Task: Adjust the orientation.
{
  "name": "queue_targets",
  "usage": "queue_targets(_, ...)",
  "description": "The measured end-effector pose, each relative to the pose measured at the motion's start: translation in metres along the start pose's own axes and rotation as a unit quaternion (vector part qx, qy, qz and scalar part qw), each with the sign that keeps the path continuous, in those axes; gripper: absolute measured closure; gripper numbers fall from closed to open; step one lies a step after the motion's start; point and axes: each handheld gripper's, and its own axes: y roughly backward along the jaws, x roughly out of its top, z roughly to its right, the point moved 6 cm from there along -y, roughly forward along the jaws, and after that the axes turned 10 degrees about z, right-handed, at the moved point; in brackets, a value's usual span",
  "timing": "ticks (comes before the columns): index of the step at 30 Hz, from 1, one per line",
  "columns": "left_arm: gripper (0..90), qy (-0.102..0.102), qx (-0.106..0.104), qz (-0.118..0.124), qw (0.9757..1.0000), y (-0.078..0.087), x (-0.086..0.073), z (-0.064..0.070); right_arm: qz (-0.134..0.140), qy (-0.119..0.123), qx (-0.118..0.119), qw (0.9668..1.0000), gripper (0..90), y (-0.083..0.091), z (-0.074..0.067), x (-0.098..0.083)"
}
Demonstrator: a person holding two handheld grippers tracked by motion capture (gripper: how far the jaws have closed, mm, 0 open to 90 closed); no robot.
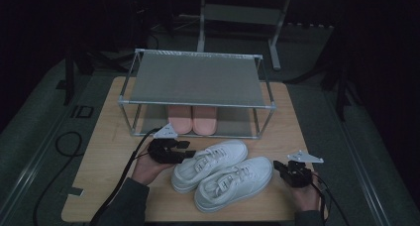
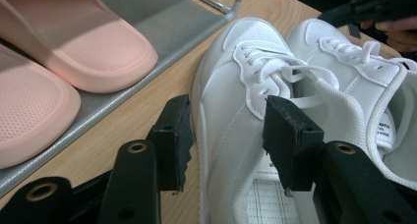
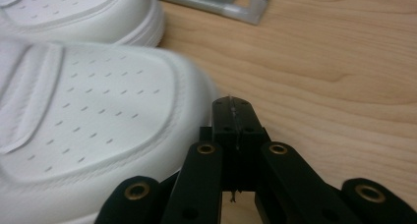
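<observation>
Two white lace-up sneakers lie side by side on the wooden table [image 1: 106, 156]. The far sneaker [image 1: 210, 159] has my left gripper [image 1: 190, 149] at its heel end. In the left gripper view my left gripper [image 2: 228, 135] stands open astride that sneaker's [image 2: 221, 96] side wall. One jaw is outside by the sole and the other is over the shoe's opening. A sliver of table shows beside the outer jaw. My right gripper [image 1: 277, 166] is shut on nothing, just right of the near sneaker's [image 1: 233, 184] toe. The right gripper view shows my right gripper [image 3: 232, 106] beside that toe [image 3: 88, 111].
A metal shoe rack [image 1: 198, 103] stands at the back of the table. A pair of pink slippers [image 1: 192, 118] sits on its lower shelf, close to my left gripper in its own view [image 2: 83, 42]. The rack's front corner [image 3: 255, 5] lies ahead of my right gripper.
</observation>
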Motion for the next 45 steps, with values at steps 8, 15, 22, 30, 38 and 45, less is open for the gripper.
queue_targets(8, 53.4, 0.001, -0.001, 0.0, 1.0, 0.0, 0.0, 0.0, -0.013, 0.008, -0.002, 0.9999, 90.0, -0.007, -0.002, -0.003)
queue_targets(15, 53.5, 0.003, -0.003, -0.001, 1.0, -0.001, 0.0, 0.0, -0.011, 0.004, 0.016, 0.9998, 90.0, -0.005, -0.008, -0.006)
queue_targets(22, 53.9, 0.007, -0.006, -0.001, 1.0, -0.001, 0.0, 0.0, -0.011, 0.005, 0.028, 0.9995, 90.0, -0.004, -0.012, -0.007)
queue_targets(30, 54.7, 0.008, -0.008, 0.001, 0.9999, -0.002, 0.0, 0.001, -0.011, 0.013, 0.043, 0.9989, 90.0, -0.003, -0.018, -0.008)
queue_targets(38, 55.5, 0.008, -0.009, 0.002, 0.9999, -0.002, 0.0, 0.001, -0.011, 0.017, 0.05, 0.9985, 90.0, -0.002, -0.021, -0.009)
queue_targets(45, 55.4, 0.006, -0.002, 0.007, 1.0, 0.0, 0.002, 0.001, -0.009, 0.021, 0.061, 0.9979, 90.0, -0.004, -0.027, -0.007)
